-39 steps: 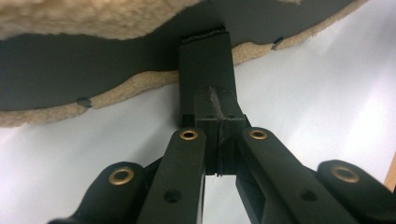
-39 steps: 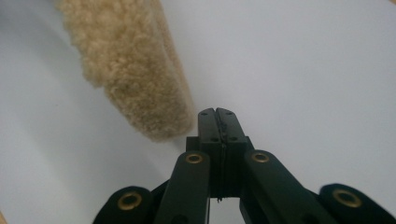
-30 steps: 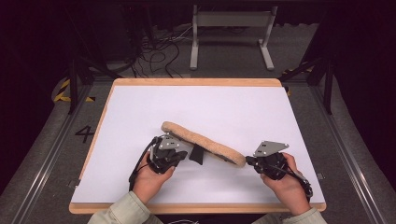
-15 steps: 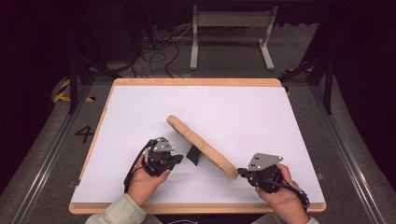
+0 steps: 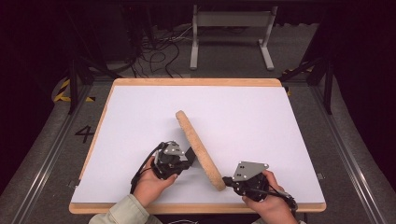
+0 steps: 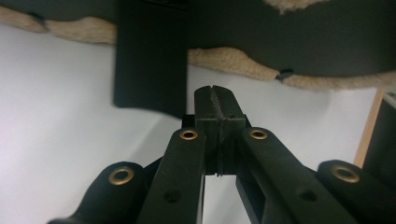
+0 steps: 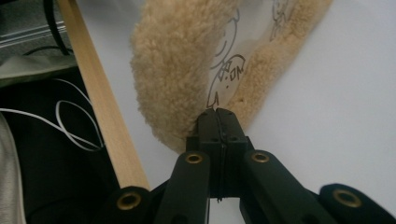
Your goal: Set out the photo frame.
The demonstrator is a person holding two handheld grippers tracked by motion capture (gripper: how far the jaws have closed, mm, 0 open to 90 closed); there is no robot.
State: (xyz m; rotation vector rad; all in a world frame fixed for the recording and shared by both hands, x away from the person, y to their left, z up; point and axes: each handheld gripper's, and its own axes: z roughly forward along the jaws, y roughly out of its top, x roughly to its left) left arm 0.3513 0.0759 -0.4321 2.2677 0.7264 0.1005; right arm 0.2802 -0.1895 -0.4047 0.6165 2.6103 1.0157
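Compared with the earlier frames, the fleece band (image 5: 200,149) is swung round: a second ago it lay nearly across the table (image 5: 280,140), from roughly ten o'clock to four o'clock; now it runs steeply, its far end toward eleven o'clock of the table's centre and its near end toward five o'clock, close to the front edge. The left gripper (image 5: 190,157) is found almost where it was, at about seven o'clock on the table, just left of the band's middle. The right gripper (image 5: 227,180) is shifted toward the front edge and inward, and now meets the band's near end at about five o'clock.

In the left gripper view, the jaws are seen pressed fully together, nothing visible between their tips; a black flap (image 6: 149,56) hangs just beyond them under the band's dark underside, with the fleece edge (image 6: 233,63) running across. Whether the flap is touched cannot be told.

In the right gripper view, the jaws are likewise closed tight, their tips set against the band's end (image 7: 187,70), where the pale lining meets the fleece; a pinch on the fabric appears to be held.

On that lining, line drawings (image 7: 226,70) are printed, with letters that seem to read "ON". A "4" (image 5: 85,134) is marked on the floor at nine o'clock of the table.
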